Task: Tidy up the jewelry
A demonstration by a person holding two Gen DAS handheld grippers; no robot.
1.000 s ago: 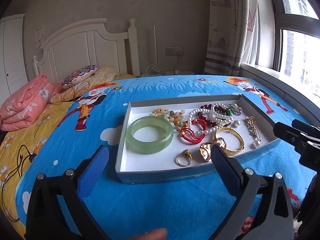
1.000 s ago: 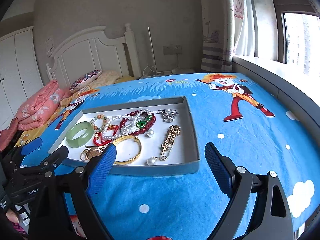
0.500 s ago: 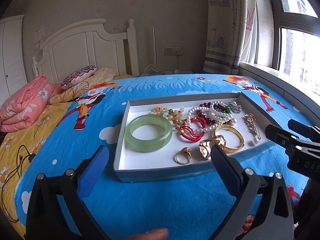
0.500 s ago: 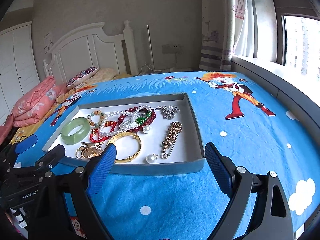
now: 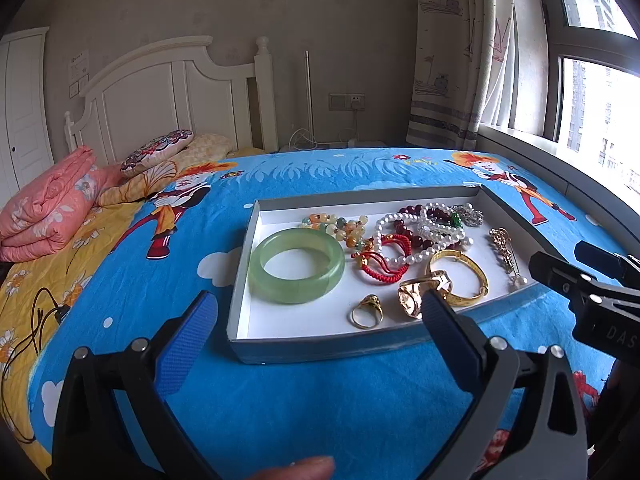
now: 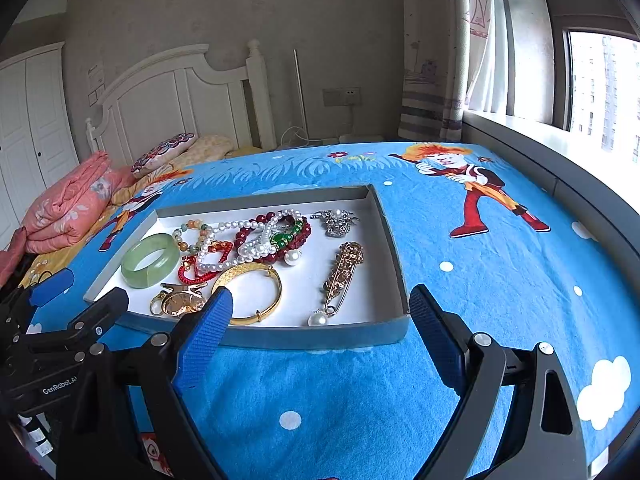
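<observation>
Bedroom: bed with blue cartoon-print bedspread (image 5: 320, 400), white headboard (image 5: 168, 96), folded pink quilt (image 5: 48, 208), patterned pillow (image 5: 158, 150), curtain (image 5: 452, 52) by the window (image 5: 596, 92).

One shallow gray tray (image 5: 320, 350) sits on the bedspread, holding the jewelry: 1 green jade bangle (image 5: 296, 265), 1 gold bangle (image 6: 250, 294), 1 gold ring (image 5: 366, 312), 1 pearl strand (image 6: 240, 240), 1 red cord bracelet (image 5: 382, 264), 1 gold pin brooch (image 6: 340, 276), 1 silver brooch (image 6: 335, 220).

Left gripper (image 5: 316, 316) and right gripper (image 6: 320, 308): both spread wide, empty, just short of the tray's near wall.
</observation>
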